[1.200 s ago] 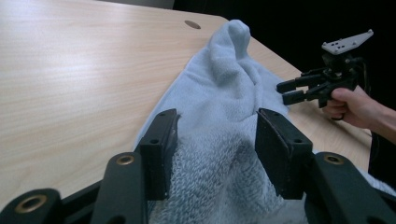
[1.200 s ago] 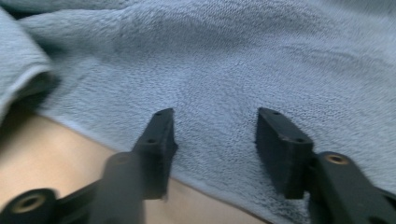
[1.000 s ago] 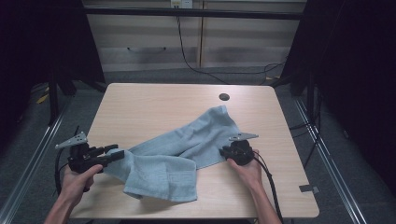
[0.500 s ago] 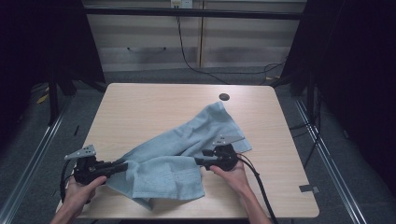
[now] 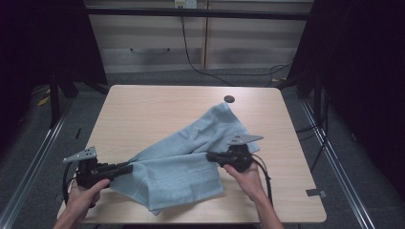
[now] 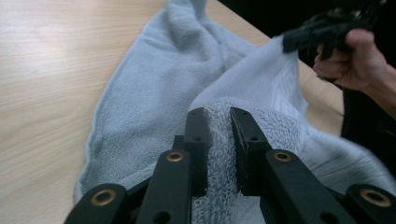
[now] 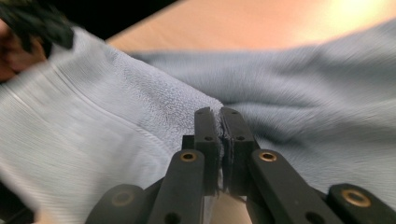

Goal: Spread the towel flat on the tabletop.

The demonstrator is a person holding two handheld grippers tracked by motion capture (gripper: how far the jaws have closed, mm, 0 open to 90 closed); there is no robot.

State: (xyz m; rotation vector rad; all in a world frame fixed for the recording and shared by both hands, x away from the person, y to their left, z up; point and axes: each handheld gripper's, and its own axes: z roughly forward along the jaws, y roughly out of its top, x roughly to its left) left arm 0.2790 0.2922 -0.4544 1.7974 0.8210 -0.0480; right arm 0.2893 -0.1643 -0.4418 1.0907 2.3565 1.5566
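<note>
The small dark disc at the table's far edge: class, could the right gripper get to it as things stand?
Probably not at once. The right gripper is shut on the towel, as is the left gripper. The bare table leaves the way to the disc free, but reaching would drag the towel.

The bench (image 5: 157, 109) is evenly lit from overhead, while its surroundings fall into deep shadow. In the right gripper view, motion blur smears the towel (image 7: 303, 79), with warm glare at two o'clock.
</note>
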